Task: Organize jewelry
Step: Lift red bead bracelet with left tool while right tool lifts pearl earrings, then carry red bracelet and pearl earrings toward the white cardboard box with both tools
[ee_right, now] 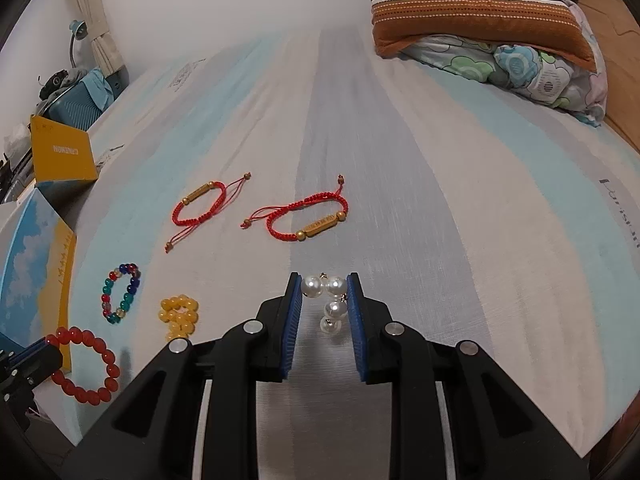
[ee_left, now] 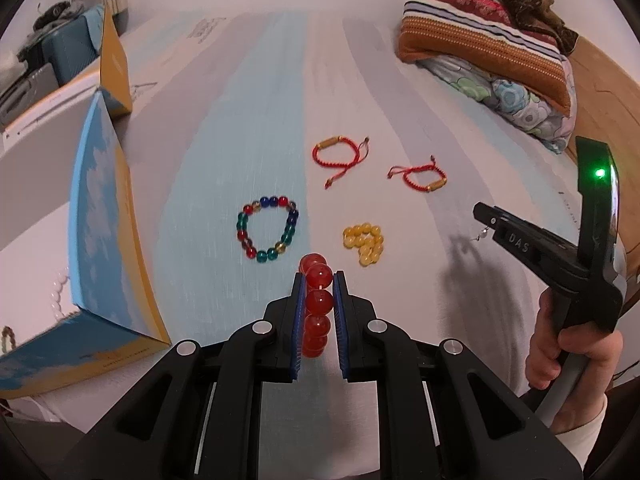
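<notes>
Striped bed sheet (ee_right: 400, 152): yellow bead bracelet (ee_left: 365, 243) and two red cord bracelets laid ahead. Red bead bracelet (ee_left: 318, 304) is clamped in left claw (ee_left: 320, 280); pearl earrings (ee_right: 330, 300) are gripped between right claw (ee_right: 324, 284) pads.

Ahead of me, a bed (ee_right: 400, 160) spread with a sheet in pale blue, grey and white stripes. Far right, a striped pillow (ee_right: 472, 12) sits on a floral quilt (ee_right: 540, 76). To my left, a teal suitcase (ee_right: 80, 96) and a gooseneck lamp (ee_right: 78, 36) beside a tied curtain (ee_right: 100, 40).
</notes>
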